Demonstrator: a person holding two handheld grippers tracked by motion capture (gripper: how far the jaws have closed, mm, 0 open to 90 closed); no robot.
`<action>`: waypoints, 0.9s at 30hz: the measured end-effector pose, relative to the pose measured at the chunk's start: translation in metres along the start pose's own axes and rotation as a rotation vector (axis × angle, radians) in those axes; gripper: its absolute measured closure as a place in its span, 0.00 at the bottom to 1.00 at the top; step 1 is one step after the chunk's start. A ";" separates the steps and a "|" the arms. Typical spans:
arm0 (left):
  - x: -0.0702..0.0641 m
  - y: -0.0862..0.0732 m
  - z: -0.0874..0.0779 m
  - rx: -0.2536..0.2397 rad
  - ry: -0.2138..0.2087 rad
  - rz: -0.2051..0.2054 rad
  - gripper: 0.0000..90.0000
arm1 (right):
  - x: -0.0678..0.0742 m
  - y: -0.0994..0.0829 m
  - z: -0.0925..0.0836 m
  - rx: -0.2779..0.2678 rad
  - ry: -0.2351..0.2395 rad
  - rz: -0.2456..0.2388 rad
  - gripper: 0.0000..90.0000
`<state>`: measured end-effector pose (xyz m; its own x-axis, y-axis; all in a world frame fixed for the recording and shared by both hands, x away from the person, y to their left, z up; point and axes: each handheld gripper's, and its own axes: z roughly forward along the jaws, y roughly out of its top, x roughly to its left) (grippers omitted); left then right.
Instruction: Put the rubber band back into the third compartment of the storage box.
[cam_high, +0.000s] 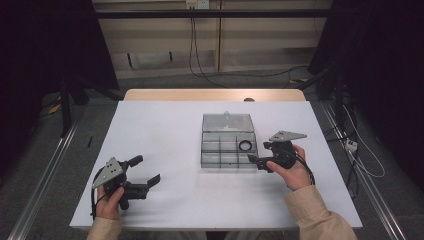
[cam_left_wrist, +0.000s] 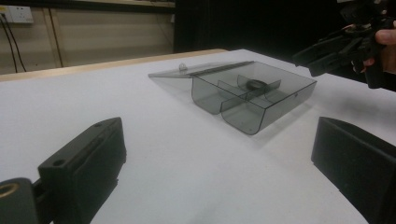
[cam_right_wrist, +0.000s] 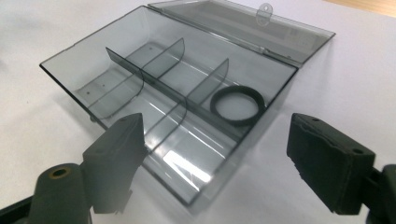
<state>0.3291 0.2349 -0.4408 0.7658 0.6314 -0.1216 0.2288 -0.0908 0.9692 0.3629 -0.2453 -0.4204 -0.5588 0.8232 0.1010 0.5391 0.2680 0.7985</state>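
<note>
1 black ring (cam_right_wrist: 236, 105) lies in the open compartment box (cam_right_wrist: 70, 65).

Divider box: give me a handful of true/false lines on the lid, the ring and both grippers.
1. The divider box has its lid open. True.
2. The black ring lies on the table outside the box. False: it lies in a compartment of the box, next to the lid's hinge.
3. The right gripper is shut on the ring. False: its jaws stand open with nothing clamped between them, beside the box.
4. The left gripper is open and apart from the box. True.
5. Several compartments hold rings. False: one ring shows; the other compartments look empty.
</note>
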 end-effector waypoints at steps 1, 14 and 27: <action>0.000 0.000 0.000 0.002 -0.001 0.001 0.03 | 0.000 -0.002 -0.001 0.000 0.001 0.001 0.21; 0.000 0.000 0.000 0.007 0.001 0.006 0.03 | 0.003 -0.022 -0.014 -0.014 -0.003 -0.013 0.20; -0.001 -0.001 -0.001 0.010 -0.001 0.010 0.03 | 0.001 -0.035 -0.023 -0.028 -0.009 -0.014 0.20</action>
<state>0.3281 0.2352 -0.4413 0.7685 0.6299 -0.1123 0.2270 -0.1043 0.9683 0.3288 -0.2654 -0.4341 -0.5603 0.8239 0.0848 0.5136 0.2653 0.8160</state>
